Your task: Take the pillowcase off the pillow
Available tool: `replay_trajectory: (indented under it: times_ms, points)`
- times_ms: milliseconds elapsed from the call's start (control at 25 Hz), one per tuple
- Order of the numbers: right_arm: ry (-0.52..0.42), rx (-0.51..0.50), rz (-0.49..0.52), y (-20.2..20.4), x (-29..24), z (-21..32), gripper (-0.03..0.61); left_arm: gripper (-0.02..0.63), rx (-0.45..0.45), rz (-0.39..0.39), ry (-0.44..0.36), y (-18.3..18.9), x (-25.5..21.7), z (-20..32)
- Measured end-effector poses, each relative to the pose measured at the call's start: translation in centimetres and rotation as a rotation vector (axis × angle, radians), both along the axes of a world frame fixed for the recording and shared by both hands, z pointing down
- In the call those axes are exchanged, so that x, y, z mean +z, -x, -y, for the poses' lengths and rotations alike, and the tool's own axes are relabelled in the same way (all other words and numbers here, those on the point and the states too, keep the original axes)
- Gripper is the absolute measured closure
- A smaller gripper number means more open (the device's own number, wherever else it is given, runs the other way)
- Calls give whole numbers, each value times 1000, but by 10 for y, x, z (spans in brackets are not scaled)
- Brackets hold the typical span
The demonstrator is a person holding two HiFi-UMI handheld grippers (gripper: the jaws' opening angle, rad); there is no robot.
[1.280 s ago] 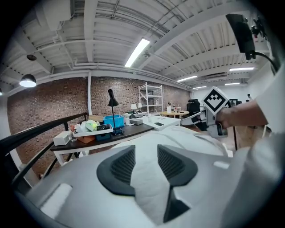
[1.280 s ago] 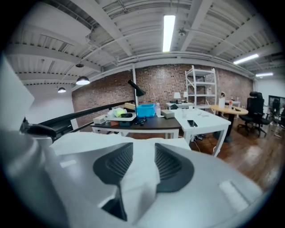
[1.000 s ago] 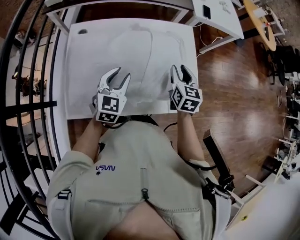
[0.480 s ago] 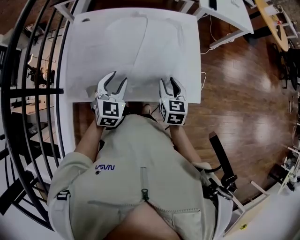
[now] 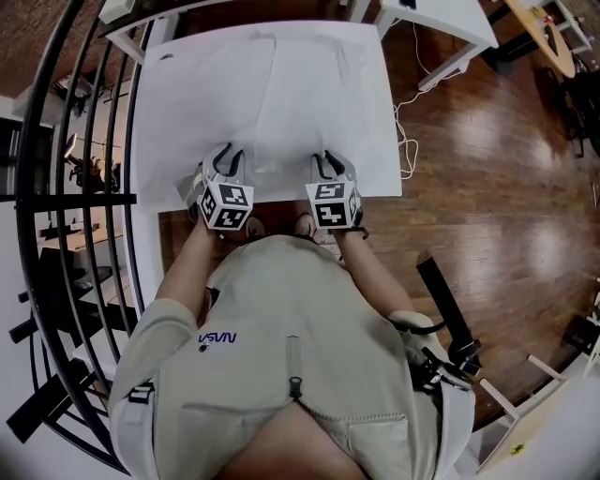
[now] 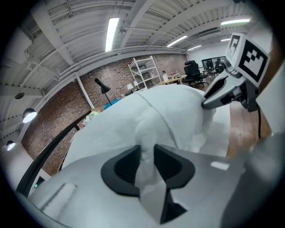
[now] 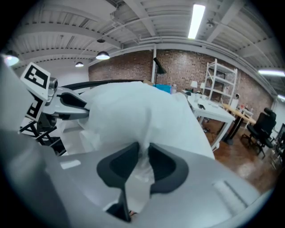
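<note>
A white pillow in its white pillowcase lies flat on a white table. Both grippers sit at its near edge. My left gripper has just been closing, and a fold of pillowcase fabric is pinched between its dark pads. My right gripper has also just been closing and pinches a fold of the fabric. The cloth rises in a white mound beyond the jaws. Each gripper view shows the other gripper off to the side, the right gripper and the left gripper.
A black curved railing runs along the left of the table. Wooden floor lies to the right, with a white cable by the table's edge. More white tables stand at the far side. A black stand is at the right.
Both grippers came back toward the person, from over the pillow to its near edge, and sank onto it. Their jaws narrowed from wide apart onto the white fabric.
</note>
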State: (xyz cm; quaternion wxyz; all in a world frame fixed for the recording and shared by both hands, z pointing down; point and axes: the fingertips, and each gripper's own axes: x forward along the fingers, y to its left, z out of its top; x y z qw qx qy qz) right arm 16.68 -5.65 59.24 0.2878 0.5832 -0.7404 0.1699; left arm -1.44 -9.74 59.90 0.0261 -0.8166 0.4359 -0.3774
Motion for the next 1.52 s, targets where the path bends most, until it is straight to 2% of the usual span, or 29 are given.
replay_trajectory:
  times_ms: [80, 120, 360, 560, 720, 880, 1000, 1120, 1240, 1360, 1520]
  points:
    - [-23, 20, -25, -8, -10, -3, 552, 562, 1, -15, -22, -1, -13, 3]
    - [-41, 38, -29, -13, -17, -5, 563, 583, -6, -37, -38, 0, -22, 6]
    - [-156, 176, -57, -51, -55, -5, 566, 592, -51, -199, -84, 14, -76, 29]
    - [-126, 342, -70, -119, -51, -12, 568, 597, -119, -281, -52, 35, -94, 37]
    - [-68, 275, -68, -127, -27, -22, 568, 595, -59, -263, -2, 39, -80, 23]
    - [21, 289, -31, -122, 9, -34, 568, 592, -51, -232, 50, 36, -50, 1]
    - [48, 289, -3, -123, 21, -41, 555, 575, -49, -207, 47, 35, -39, -7]
    - [13, 300, 41, -129, 5, -40, 481, 543, -56, -220, 43, 34, -47, -11]
    - [-68, 293, 73, -128, -29, -37, 477, 535, -77, -279, 24, 30, -72, -21]
    - [-149, 242, 93, -112, -61, -27, 477, 535, -75, -346, -10, 15, -96, -23]
    - [-191, 148, 129, -82, -77, -8, 477, 535, -76, -352, -38, -3, -111, -10]
